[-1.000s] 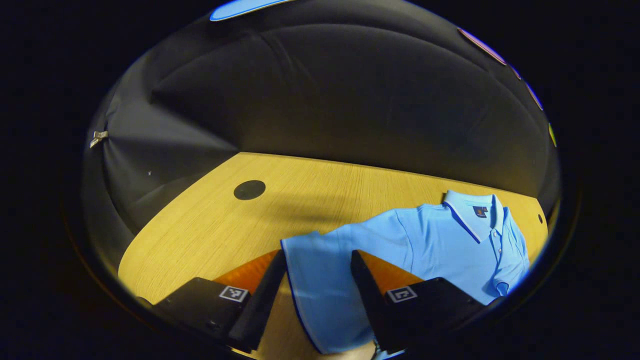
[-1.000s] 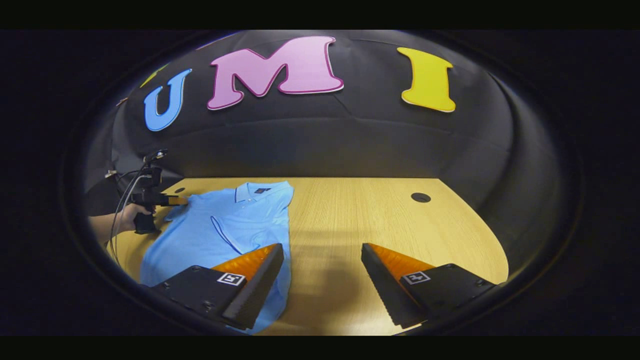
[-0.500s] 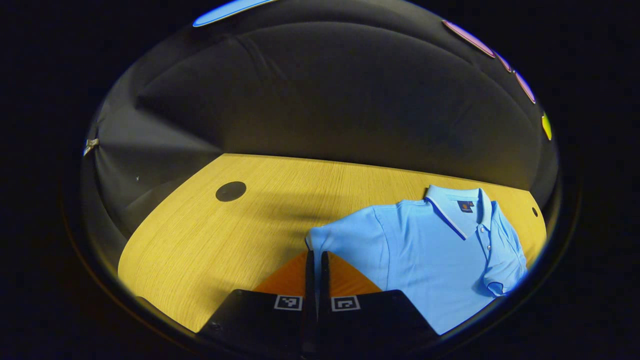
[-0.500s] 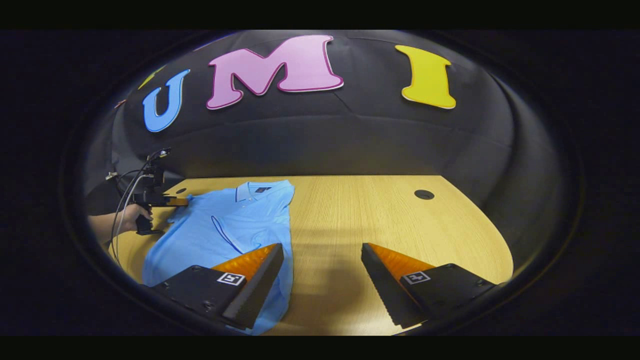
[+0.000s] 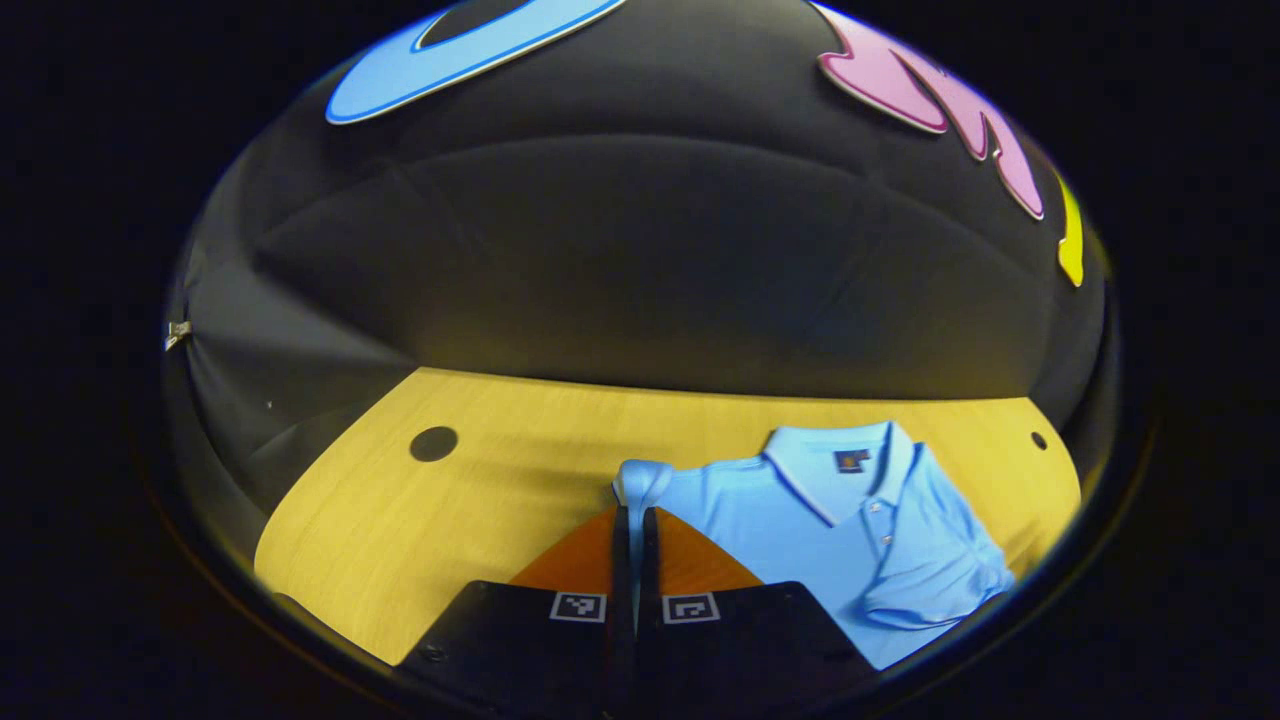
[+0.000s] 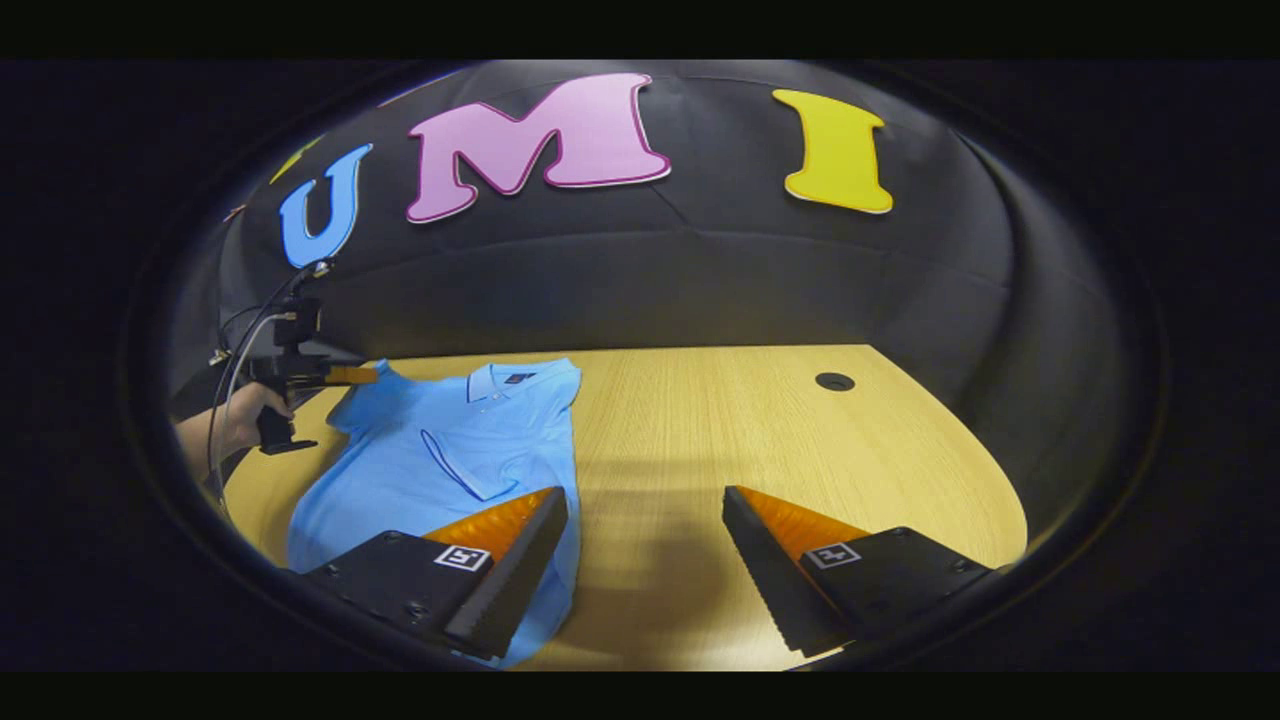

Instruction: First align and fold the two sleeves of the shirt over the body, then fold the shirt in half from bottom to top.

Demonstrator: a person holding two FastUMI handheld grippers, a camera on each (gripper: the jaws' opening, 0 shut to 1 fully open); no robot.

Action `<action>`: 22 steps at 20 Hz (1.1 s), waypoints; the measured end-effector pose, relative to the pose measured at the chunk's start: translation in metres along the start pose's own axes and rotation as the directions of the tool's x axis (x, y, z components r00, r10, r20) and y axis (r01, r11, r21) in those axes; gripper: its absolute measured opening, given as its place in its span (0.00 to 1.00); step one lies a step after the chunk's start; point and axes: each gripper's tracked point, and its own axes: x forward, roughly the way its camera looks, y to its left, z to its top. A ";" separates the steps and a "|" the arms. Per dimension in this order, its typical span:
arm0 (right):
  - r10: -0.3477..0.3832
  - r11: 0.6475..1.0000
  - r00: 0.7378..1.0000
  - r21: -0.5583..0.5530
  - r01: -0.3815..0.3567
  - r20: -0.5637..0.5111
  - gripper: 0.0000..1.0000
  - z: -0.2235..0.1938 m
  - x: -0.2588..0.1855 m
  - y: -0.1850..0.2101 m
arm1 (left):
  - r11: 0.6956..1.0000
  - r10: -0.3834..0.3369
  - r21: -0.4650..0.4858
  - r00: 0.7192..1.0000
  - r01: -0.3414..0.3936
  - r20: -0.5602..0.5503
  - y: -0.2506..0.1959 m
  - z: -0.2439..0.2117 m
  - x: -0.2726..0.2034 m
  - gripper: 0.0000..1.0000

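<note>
A wooden table [image 6: 700, 430] is seen in front of the black cloth wall. Two small round dark holes are set in the tabletop: one [image 5: 433, 443] on the bare side in the left gripper view, and one [image 6: 834, 381] far from the shirt in the right gripper view. Nothing is seen lying on the bare wood between the shirt and that hole.

A light blue polo shirt [image 6: 450, 450] is laid flat on the table, with its collar [image 5: 835, 460] toward the wall. One sleeve [image 6: 465, 465] is already folded over the body. The other sleeve [image 5: 640, 485] is lifted off the table.

The left gripper [image 5: 632, 515] is pressed together, and the edge of the lifted sleeve is pinched between its fingers. In the right gripper view this same gripper is seen farther off, held by a hand [image 6: 245, 410], with cables hanging from it.

The right gripper [image 6: 645, 520] is held wide apart above the table. Nothing is held in it. One of its fingers [image 6: 510, 570] is seen over the bottom edge of the shirt; whether it touches the cloth cannot be told.
</note>
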 end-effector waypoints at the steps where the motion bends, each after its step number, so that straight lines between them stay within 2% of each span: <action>1: -0.002 1.000 1.000 0.001 0.002 0.002 0.98 -0.001 -0.003 0.000 | 1.000 -0.024 0.006 1.000 0.024 -0.004 -0.015 0.002 -0.005 0.06; 6: -0.015 1.000 1.000 -0.020 0.015 0.004 0.98 -0.008 -0.017 -0.001 | 0.981 -0.192 -0.002 0.981 0.192 -0.038 -0.105 -0.005 -0.026 0.06; 9: -0.022 1.000 1.000 -0.003 0.022 0.003 0.98 -0.013 -0.026 -0.002 | 0.945 -0.321 -0.087 0.944 0.314 -0.078 -0.152 -0.017 -0.046 0.17; 10: -0.029 1.000 1.000 0.003 0.029 0.004 0.98 -0.016 -0.031 -0.003 | 0.933 -0.351 -0.120 0.932 0.340 -0.089 -0.161 -0.021 -0.050 0.16; 11: -0.033 0.999 0.999 0.007 0.033 0.004 0.98 -0.015 -0.033 -0.002 | 0.922 -0.373 -0.151 0.923 0.357 -0.095 -0.167 -0.024 -0.056 0.29; 12: -0.038 0.999 0.999 0.010 0.037 0.006 0.98 -0.017 -0.036 -0.002 | 0.908 -0.400 -0.178 0.911 0.379 -0.099 -0.172 -0.027 -0.063 0.50; 13: -0.042 0.999 0.999 0.015 0.042 0.008 0.98 -0.019 -0.041 -0.001 | 0.898 -0.417 -0.194 0.903 0.394 -0.100 -0.175 -0.030 -0.070 0.50; 14: -0.044 0.999 0.999 0.020 0.044 0.010 0.98 -0.023 -0.049 0.000 | 0.899 -0.417 -0.194 0.903 0.393 -0.102 -0.173 -0.033 -0.076 0.50; 15: -0.045 0.999 0.999 0.024 0.044 0.007 0.98 -0.026 -0.054 0.002 | 0.903 -0.410 -0.182 0.906 0.388 -0.104 -0.169 -0.037 -0.083 0.59; 16: -0.045 0.999 0.999 0.026 0.045 0.004 0.98 -0.029 -0.059 0.004 | 0.911 -0.399 -0.159 0.912 0.381 -0.098 -0.163 -0.040 -0.092 0.62; 17: -0.046 0.999 0.999 0.026 0.046 0.003 0.98 -0.032 -0.063 0.007 | 0.915 -0.393 -0.130 0.915 0.381 -0.087 -0.157 -0.042 -0.103 0.77; 20: -0.035 0.999 0.999 0.033 0.035 -0.004 0.98 -0.040 -0.076 0.021 | 0.939 -0.345 -0.033 0.937 0.343 -0.055 -0.132 -0.057 -0.139 0.98; 22: -0.026 0.999 0.999 0.037 0.027 -0.018 0.98 -0.050 -0.086 0.033 | 0.949 -0.314 0.001 0.949 0.314 -0.031 -0.115 -0.068 -0.168 0.98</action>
